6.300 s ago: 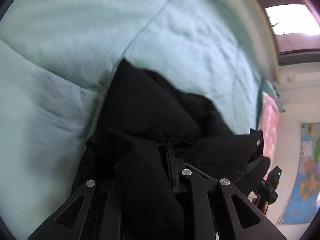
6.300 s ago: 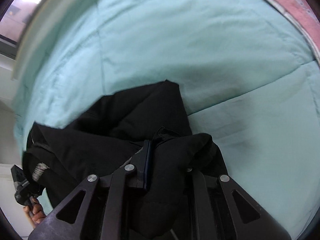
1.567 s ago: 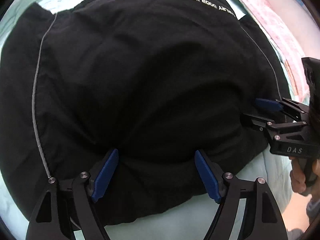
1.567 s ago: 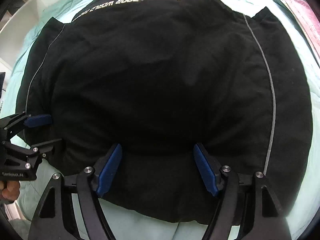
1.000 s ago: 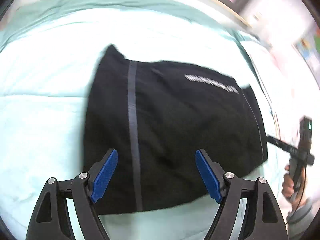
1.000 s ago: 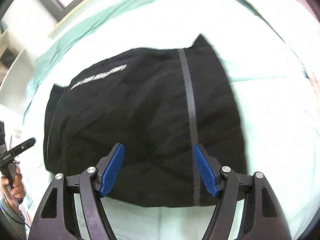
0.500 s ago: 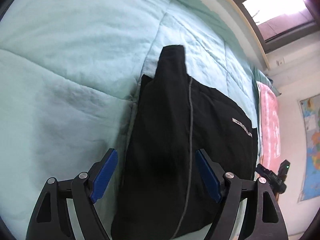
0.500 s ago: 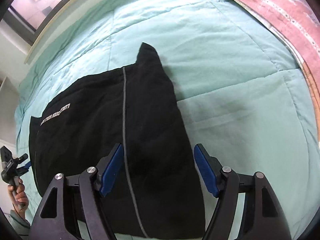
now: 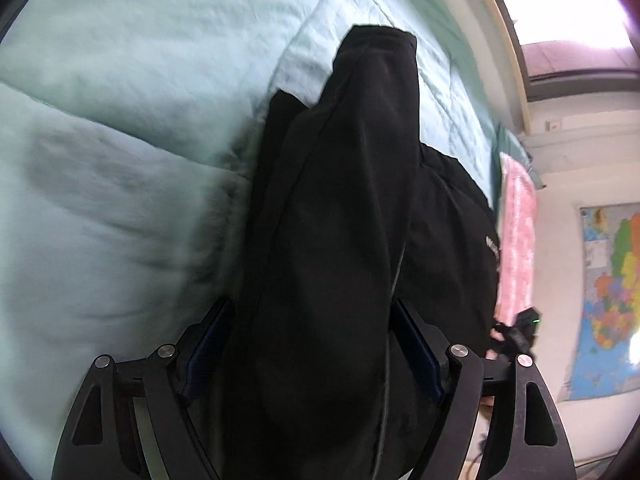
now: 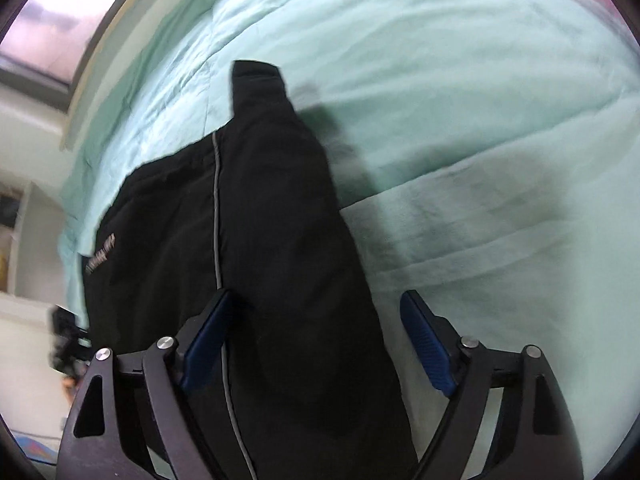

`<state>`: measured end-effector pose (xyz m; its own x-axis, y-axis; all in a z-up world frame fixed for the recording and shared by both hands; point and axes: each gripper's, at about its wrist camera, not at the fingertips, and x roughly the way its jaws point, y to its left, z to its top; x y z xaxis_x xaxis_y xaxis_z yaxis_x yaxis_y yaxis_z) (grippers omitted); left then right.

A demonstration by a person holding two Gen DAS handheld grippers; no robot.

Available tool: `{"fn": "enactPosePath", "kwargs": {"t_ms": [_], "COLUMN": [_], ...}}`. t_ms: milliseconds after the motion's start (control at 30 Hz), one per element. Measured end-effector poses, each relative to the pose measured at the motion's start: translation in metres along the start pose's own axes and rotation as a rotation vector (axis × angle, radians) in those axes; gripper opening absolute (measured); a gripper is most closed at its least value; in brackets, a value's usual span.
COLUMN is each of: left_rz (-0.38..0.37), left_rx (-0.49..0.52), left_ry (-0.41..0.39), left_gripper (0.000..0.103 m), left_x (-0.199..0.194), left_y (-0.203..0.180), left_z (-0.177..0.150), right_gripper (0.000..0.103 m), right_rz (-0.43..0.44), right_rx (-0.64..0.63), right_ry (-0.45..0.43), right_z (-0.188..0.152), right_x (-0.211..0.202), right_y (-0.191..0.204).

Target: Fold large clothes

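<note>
The black jacket (image 9: 340,220) lies on the bed (image 9: 120,140), soft, padded and floppy; best pinched at a sleeve. Both grippers have dropped closer since half a second ago. The left gripper (image 9: 312,344) stands wide with cloth between its jaws, seemingly unpinched. The right gripper (image 10: 316,344) has just been opening, straddling the sleeve edge.

A bedroom in a home: quilted mint-green bedspread (image 9: 120,80), pink blanket (image 9: 518,240) at one edge, window (image 9: 568,36), coloured wall map (image 9: 612,300).
</note>
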<state>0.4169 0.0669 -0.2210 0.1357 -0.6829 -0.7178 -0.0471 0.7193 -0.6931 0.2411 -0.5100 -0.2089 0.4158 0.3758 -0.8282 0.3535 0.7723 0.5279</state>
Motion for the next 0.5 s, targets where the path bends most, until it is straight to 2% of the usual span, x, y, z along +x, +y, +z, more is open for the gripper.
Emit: {"fn": "enactPosePath", "kwargs": {"t_ms": [100,200,267,333,500], "left_rz": [-0.027,-0.03,-0.037,-0.044,-0.045], "left_rx": [0.001,0.04,0.049,0.047,0.034], "left_ry": [0.014,0.026,0.037,0.044,0.044], "left_gripper": [0.08,0.08,0.079,0.079,0.079], "left_x": [0.011,0.011,0.009,0.009,0.014], "left_y": [-0.006,-0.016,-0.018,-0.018,-0.018], "left_z": [0.003,0.001,-0.001,-0.001,-0.001], "right_gripper": [0.086,0.086,0.086,0.087,0.087], "right_rz": [0.122,0.195,0.198,0.165,0.117], "right_rx": [0.084,0.08,0.053,0.017,-0.029], "right_ry": [0.027,0.004,-0.01,0.004,0.098], "right_z": [0.001,-0.002,-0.004,-0.006,-0.008], "right_x": [0.005,-0.012,-0.02,-0.021,0.005], "right_y": [-0.014,-0.012,-0.007,-0.003,-0.005]}}
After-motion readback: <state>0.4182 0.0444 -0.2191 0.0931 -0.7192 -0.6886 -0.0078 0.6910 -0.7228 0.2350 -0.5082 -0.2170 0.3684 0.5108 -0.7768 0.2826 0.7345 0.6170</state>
